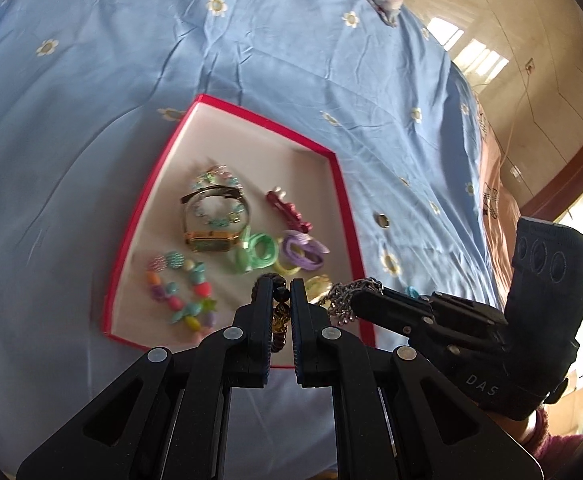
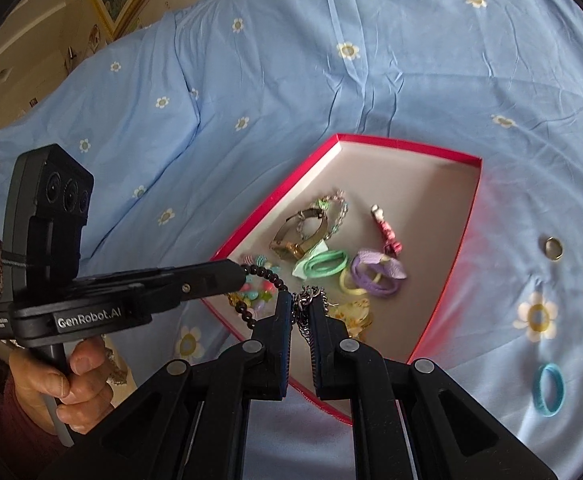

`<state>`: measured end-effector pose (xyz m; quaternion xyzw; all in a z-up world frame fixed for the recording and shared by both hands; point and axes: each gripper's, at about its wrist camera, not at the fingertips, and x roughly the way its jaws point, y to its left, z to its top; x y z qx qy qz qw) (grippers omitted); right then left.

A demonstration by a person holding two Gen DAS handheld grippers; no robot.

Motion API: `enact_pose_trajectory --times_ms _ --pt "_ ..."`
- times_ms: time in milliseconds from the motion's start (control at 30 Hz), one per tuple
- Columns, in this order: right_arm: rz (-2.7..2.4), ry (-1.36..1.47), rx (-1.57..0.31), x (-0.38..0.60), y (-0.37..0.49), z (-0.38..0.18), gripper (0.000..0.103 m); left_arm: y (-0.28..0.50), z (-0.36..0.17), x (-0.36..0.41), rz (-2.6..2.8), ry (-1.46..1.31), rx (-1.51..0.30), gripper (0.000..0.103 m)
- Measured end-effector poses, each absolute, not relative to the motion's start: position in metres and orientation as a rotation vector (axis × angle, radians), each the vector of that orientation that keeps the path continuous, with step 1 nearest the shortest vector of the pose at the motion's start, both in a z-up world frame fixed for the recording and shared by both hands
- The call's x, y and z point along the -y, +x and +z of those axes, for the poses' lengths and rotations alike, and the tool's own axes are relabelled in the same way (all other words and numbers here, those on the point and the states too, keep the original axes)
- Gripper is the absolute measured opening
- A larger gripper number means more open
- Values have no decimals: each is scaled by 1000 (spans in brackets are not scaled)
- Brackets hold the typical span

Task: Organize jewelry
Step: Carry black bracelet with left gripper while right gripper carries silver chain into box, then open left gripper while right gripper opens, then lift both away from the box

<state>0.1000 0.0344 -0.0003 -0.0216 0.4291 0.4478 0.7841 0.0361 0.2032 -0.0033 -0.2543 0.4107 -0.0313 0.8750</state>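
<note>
1. Left gripper [image 1: 281, 300]: jaws narrow, clamped on a dark bead bracelet [image 1: 280, 312] that hangs between the pads, over the near edge of the red box [image 1: 347, 216].
2. Right gripper [image 2: 300, 312]: jaws narrow, pinching a silver chain [image 2: 311, 294] that droops from the tips, just inside the box's near wall.
3. Just ahead of both sets of fingers: a pale yellow piece [image 2: 351, 312] and a strand of coloured beads [image 1: 183, 292], both on the box floor.
4. Further ahead: green hair ties [image 1: 257, 254], purple hair ties [image 1: 303, 250], a gold watch [image 1: 211, 220], a red clip [image 1: 289, 210].
5. Beyond the box wall, to the right of the fingers: a small ring [image 2: 553, 248] and a blue band [image 2: 548, 389], both lying on the blue floral sheet [image 1: 91, 80], not yet collected.
6. Handling note, a judgement: lower each piece until it slackens on bare floor before opening; keep chain and bracelet apart, since links tangle readily; part the jaws slowly so nothing snags the pads.
</note>
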Motion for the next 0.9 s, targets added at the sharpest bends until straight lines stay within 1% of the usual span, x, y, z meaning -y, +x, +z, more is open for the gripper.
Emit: enact_pose_trajectory --times_ms 467,900 --pt "923 -79 -980 -39 111 -24 8 33 -34 -229 8 -567 -907 7" --pt "898 -91 -989 -39 119 -35 7 35 -50 -232 40 -565 -951 7"
